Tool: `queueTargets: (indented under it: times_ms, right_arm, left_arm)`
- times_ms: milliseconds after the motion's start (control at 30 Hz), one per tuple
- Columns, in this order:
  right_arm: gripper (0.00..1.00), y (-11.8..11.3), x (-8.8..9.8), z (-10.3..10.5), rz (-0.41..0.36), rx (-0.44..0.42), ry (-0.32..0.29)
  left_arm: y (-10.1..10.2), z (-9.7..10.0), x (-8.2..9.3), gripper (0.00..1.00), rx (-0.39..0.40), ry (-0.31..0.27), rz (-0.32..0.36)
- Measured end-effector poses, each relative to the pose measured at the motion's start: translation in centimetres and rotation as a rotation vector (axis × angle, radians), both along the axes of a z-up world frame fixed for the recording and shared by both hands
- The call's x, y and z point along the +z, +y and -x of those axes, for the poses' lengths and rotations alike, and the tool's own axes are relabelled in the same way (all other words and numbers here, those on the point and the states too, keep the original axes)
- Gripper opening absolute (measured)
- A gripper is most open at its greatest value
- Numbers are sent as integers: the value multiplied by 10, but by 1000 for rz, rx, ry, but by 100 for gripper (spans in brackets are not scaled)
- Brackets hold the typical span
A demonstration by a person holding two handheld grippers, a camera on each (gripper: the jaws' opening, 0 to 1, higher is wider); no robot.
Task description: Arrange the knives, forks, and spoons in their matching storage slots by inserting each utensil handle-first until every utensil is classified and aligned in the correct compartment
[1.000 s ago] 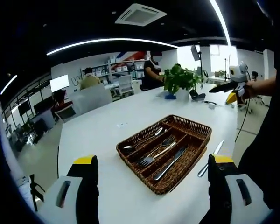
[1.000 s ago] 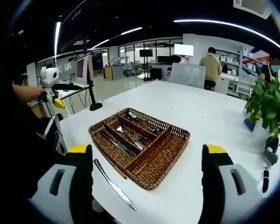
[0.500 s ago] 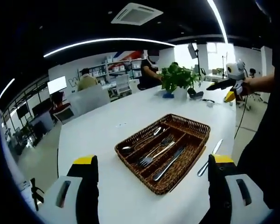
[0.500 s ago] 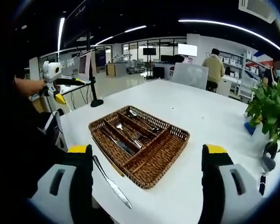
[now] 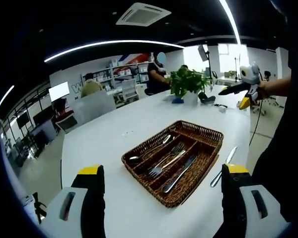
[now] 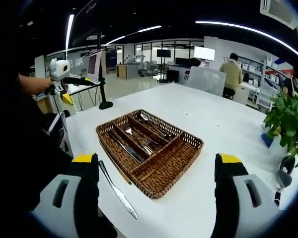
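Left to right: my left gripper (image 5: 159,198) open, empty. Wicker tray (image 5: 204,133) mid-table holds spoon, forks, prob. one knife. Stray knife (image 6: 117,191) beside tray's edge. My right gripper (image 6: 156,198) open, empty. Nothing moved since 1 s ago; knife unsorted.

Brown woven wicker tray (image 5: 207,135), silver knife (image 6: 117,191), white table (image 5: 109,134), yellow-tipped black fingers (image 5: 92,179), green plant (image 5: 186,82)

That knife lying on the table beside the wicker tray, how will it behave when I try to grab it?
The knife looks like shiny metal, so probably stiff and slippery. It lies flat on the smooth table, so it will likely slide and be awkward to pinch.
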State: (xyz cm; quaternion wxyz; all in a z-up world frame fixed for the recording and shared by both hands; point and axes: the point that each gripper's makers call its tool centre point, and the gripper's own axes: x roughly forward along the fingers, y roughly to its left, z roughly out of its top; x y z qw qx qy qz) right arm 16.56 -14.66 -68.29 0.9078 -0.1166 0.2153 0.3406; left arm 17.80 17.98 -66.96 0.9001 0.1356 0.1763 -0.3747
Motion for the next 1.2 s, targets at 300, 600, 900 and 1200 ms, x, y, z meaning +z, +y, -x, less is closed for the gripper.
queueTargets:
  times_ms: [300,600,900,1200]
  right_arm:
    - [100,6,-16,9,64,64,35]
    - [97,5,-57,29,231,173,138]
    - [92,4,-69,36,229,189,168]
    - [69,8,-108,58,232,252,271]
  left_arm:
    - [-1,0,0,99,-1,3,-1]
    - [0,1,-2,99,3,5,-3]
    - [-4,7,-4,99,-13,7,-20]
    - [-7,8,-6,99,-18,6,-18]
